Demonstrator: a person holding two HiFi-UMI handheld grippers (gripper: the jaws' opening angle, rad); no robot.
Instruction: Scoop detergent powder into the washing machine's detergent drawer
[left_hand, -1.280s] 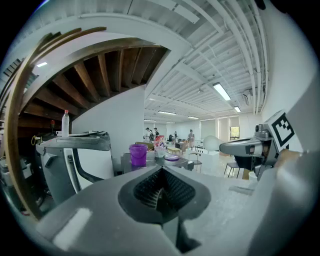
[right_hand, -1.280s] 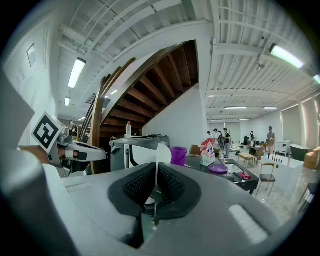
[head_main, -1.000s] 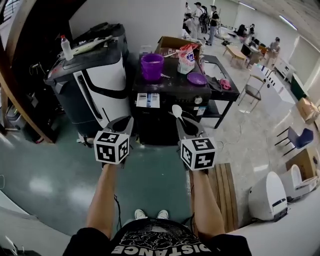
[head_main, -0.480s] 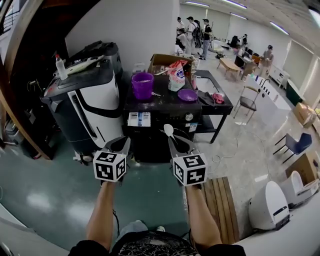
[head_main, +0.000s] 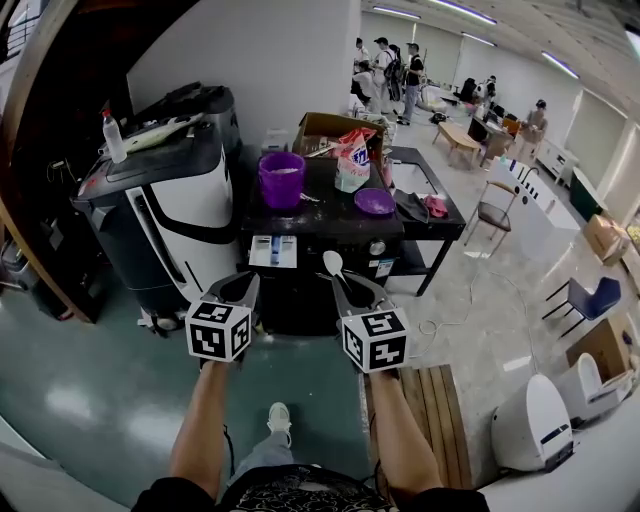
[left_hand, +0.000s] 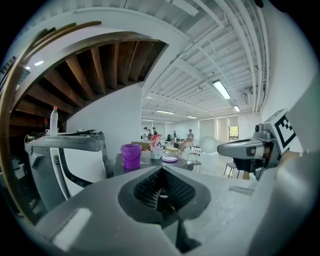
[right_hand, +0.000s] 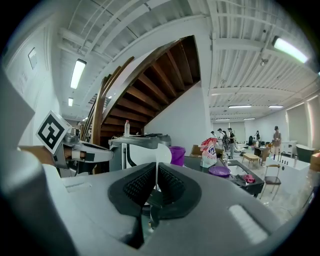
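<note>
My right gripper is shut on the handle of a white plastic spoon, whose bowl points up and forward; the handle runs up between the pads. My left gripper is shut with nothing in it, its ribbed pads meeting. Both are held level in front of the black washing machine, a little short of its front. On its dark top stand a purple bucket, a red-and-white detergent bag and a purple dish. I see no opened detergent drawer.
A white-and-black appliance with a spray bottle on top stands left of the washer. A black side table adjoins on the right. A wooden pallet lies on the floor at right. People stand far back.
The washer has come nearer and its top shows more fully. Both grippers keep their hold and spacing. One foot is now stepped forward.
</note>
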